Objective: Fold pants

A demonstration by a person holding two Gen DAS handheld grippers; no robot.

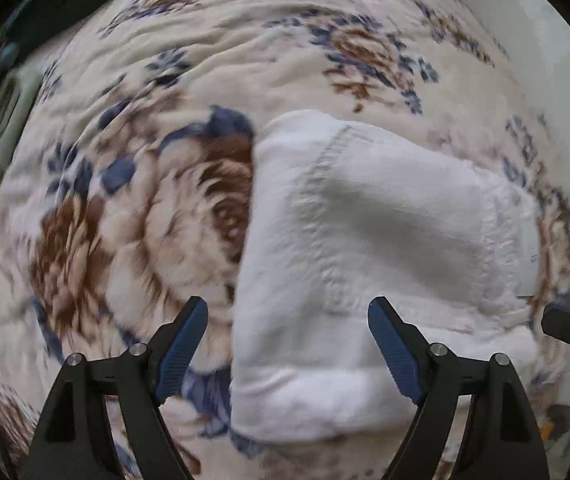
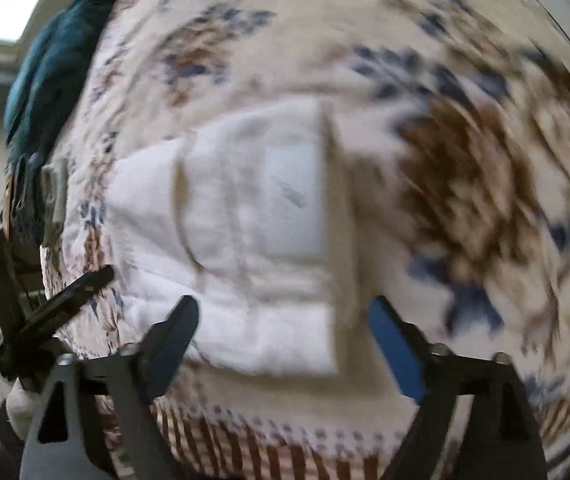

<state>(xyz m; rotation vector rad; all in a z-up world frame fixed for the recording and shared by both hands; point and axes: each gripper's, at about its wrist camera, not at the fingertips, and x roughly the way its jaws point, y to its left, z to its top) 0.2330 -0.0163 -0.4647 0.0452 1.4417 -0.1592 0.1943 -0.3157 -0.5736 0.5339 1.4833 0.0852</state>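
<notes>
Looking down along our left gripper (image 1: 287,320), we see its fingers (image 1: 183,344) spread apart and empty, with nothing pressed between the blue pads. The white pants (image 1: 365,248) lie below them as a folded, compact bundle on the floral blanket (image 1: 125,184) — one stitched seam runs across the top layer. In the right wrist view our right gripper (image 2: 281,320) also stands released, its fingers (image 2: 173,336) wide and holding no cloth; the pants (image 2: 245,240) rest flat under it, with a pale square label facing up. Both views are blurred. At the left edge of the right view the other gripper's dark frame is visible beside the blanket's border, and a dark teal cloth (image 2: 57,60) lies at the blanket's far edge — well apart from the pants.
</notes>
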